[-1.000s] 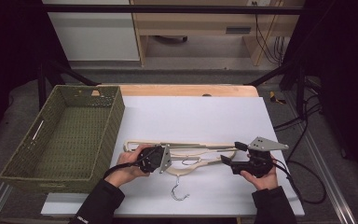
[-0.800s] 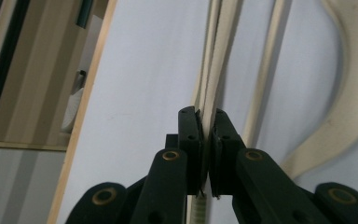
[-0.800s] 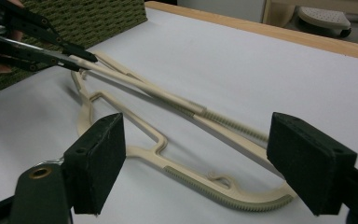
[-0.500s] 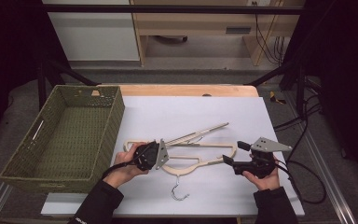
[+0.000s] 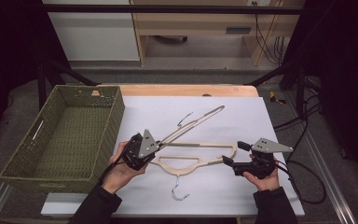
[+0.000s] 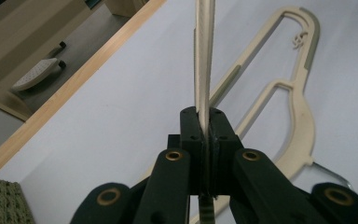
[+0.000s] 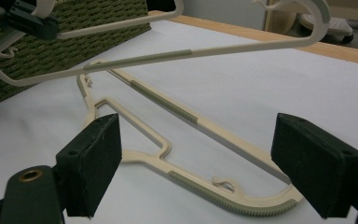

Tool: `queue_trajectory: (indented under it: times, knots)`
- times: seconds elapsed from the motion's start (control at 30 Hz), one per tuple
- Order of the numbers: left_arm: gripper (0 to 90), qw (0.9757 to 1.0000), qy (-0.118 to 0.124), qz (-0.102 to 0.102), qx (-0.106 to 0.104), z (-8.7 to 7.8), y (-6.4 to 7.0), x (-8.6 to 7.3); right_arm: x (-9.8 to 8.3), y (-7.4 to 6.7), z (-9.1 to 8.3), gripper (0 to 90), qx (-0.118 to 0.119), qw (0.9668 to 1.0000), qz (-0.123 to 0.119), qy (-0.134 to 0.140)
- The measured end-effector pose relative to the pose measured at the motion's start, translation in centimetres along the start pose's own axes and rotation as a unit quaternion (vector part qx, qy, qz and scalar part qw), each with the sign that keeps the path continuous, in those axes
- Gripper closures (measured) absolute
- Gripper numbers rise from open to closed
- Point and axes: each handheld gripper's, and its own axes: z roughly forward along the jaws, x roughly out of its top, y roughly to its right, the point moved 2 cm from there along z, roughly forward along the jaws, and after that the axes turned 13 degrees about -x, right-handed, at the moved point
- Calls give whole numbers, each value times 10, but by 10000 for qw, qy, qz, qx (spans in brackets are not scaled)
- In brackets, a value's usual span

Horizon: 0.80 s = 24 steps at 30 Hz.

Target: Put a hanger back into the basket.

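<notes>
A: What does your left hand-held gripper (image 5: 150, 148) hold?

B: Its jaws are clamped tight on one end of the raised hanger (image 5: 193, 125), a thin cream hanger seen edge-on in the left gripper view (image 6: 203, 60). The hanger slants up off the table (image 5: 242, 116), its free end toward the far edge, its gripped end near the woven basket (image 5: 77, 135) at the table's left edge.

A: And your right hand-held gripper (image 5: 227, 161)?

B: Its jaws stand wide and have just been opening, with nothing pressed between the pads (image 7: 93, 163). It sits near the right edge, just beside the flat hanger (image 5: 200, 156). That second hanger lies on the table between your two hands, its metal hook (image 5: 178, 191) toward the near edge.
</notes>
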Motion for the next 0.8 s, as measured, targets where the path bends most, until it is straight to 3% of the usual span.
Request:
queue_trajectory:
  times: [0.13, 0.2, 0.4, 0.63, 0.7, 0.8]
  knots:
    - [867, 9996, 165, -228, 104, -16, 0, 4, 0, 0, 0, 151, -25, 10000, 14, 1]
    - [867, 9995, 177, -249, 114, -20, -1, 5, 0, 0, 0, 146, -27, 10000, 17, 1]
    - [868, 9970, 517, -532, 226, -49, -2, 10, 0, 1, -2, 103, -62, 10000, 3, 42]
    - [868, 9947, 805, -584, 247, -85, -5, 14, 0, 2, -3, 82, -165, 9998, 46, 55]
    - [868, 9946, 812, -583, 269, -89, -6, 15, 0, 3, -3, 80, -171, 9998, 47, 63]
    - [868, 9932, 898, -648, 353, -110, -15, 16, 0, 3, -5, 67, -174, 9998, 29, 93]
